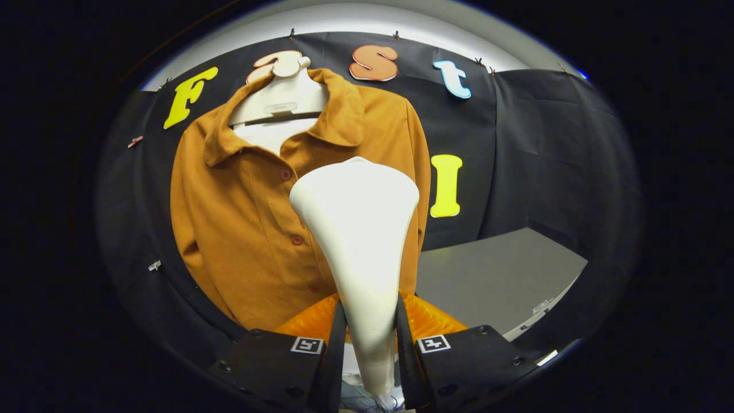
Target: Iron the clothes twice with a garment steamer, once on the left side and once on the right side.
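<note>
Between the jaws of the gripper (370,350) the steamer (358,229) is pinched by its handle, its head raised upright before the shirt's (241,229) right side.

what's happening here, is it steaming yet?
A person's handheld gripper is shut on the handle of a white garment steamer, both fingers pressing its sides. The steamer head points at an orange-brown button shirt hung on a white hanger against the booth wall, and sits in front of the shirt's middle-right. Whether the head touches the fabric or gives off steam can't be told. A grey table stands to the right.
</note>
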The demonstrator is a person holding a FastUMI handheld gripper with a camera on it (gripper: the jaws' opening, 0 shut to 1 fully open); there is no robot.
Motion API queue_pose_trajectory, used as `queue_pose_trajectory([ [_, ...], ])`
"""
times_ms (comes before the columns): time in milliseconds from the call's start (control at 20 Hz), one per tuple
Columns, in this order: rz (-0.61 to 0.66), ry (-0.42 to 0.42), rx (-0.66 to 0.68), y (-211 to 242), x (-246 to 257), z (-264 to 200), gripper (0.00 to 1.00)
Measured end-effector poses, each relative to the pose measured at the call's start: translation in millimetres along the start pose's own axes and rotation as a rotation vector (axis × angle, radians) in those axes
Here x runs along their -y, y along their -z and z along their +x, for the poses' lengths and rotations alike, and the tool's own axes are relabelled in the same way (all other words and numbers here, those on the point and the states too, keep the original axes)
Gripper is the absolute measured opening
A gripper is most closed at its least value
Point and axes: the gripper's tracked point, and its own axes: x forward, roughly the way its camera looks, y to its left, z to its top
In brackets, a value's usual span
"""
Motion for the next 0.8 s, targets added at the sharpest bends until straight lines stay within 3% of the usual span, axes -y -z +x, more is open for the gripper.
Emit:
queue_pose_trajectory([
  [800, -0.006, -0.069, 0.162, -45.4, -5.4, -9.5, 0.44],
])
